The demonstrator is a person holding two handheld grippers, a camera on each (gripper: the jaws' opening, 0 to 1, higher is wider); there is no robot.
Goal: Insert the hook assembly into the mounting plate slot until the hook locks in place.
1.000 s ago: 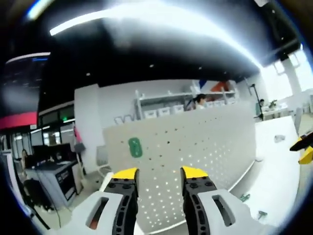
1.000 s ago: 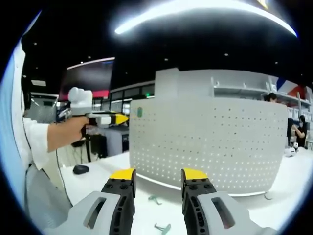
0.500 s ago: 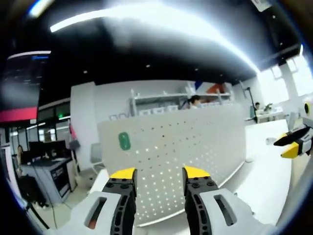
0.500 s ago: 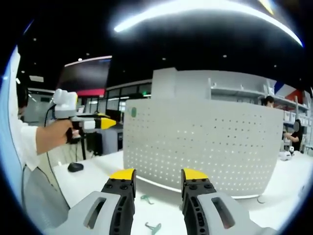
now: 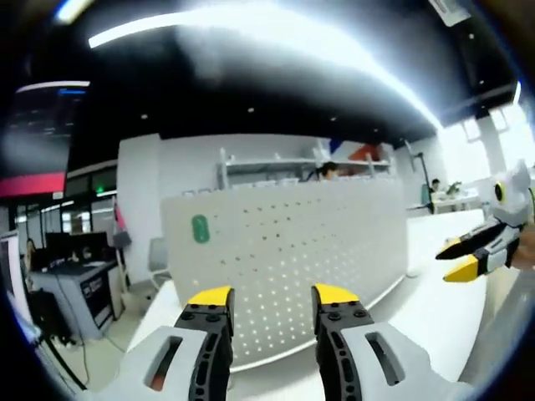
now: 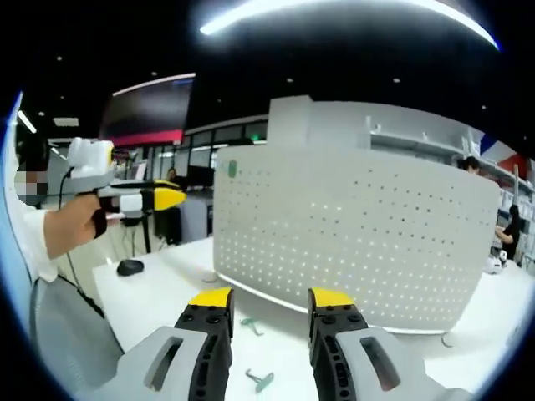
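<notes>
Swung further round the pegboard than a second ago in the left gripper view, so the green oval tag [image 5: 200,229] now sits nearer the board's left edge and more of the other tool shows at the right. Little changed over the same second in the right gripper view, apart from the board drawing slightly closer.

Left gripper [image 5: 272,296]: yellow-tipped jaws apart, nothing between them, aimed at the white perforated mounting plate [image 5: 292,251] standing upright on the white table [image 5: 426,305]. Same gripper seen from the right gripper view [image 6: 159,198] at the left, held up in a hand [image 6: 79,225] beside a white sleeve; tips there too small to judge.

Right gripper [image 6: 267,297]: jaws likewise apart and empty, raised above the table [image 6: 159,288] and facing the mounting plate [image 6: 359,242]. Seen from the left gripper view [image 5: 464,259] at the right edge, black and yellow tips spread.

On the table in front of the plate, two small teal-green hook pieces: one hook [image 6: 248,324] just beside the left jaw tip in the picture, another hook [image 6: 259,380] lower, between the jaws. Green tag [image 6: 232,170] again near the plate's upper left corner; no readable writing on it, nor any legible label elsewhere.

Further out: a dark computer mouse [image 6: 129,267] on the table's left part, white shelving [image 5: 276,163] behind the plate, a dark ceiling with a bright light strip [image 6: 334,8].
</notes>
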